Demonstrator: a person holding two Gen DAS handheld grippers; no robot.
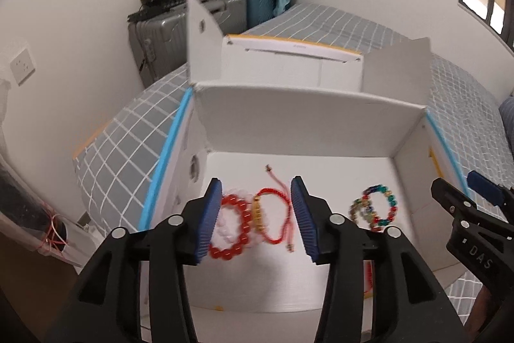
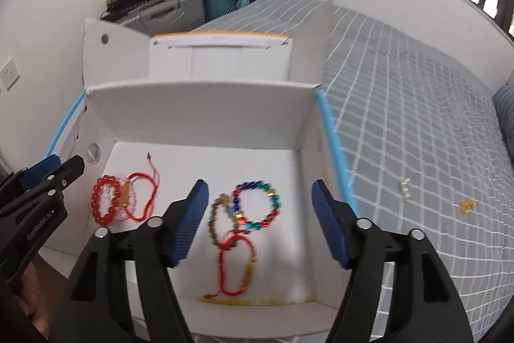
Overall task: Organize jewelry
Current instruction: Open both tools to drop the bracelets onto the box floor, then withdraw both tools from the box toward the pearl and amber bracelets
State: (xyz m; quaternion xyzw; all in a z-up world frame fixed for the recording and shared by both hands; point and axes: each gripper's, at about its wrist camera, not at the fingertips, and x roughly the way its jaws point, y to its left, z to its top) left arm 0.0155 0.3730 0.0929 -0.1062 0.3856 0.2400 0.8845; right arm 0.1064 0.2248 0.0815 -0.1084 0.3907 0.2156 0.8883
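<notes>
Both grippers hang over the white box on the bed. Your left gripper is wide open and empty, as is your right gripper.

On the box floor, left part: red bead bracelet overlapping a pale one, touching a red cord. Right part: multicolour bracelet, brown beads and another cord, overlapping.

Judgement: all are light. Beads are hard and round, likely to roll between the pads, so pinch across one strand. Cords are limp; take them at the gold bar.

Two small pieces lie on the bed outside the box.
</notes>
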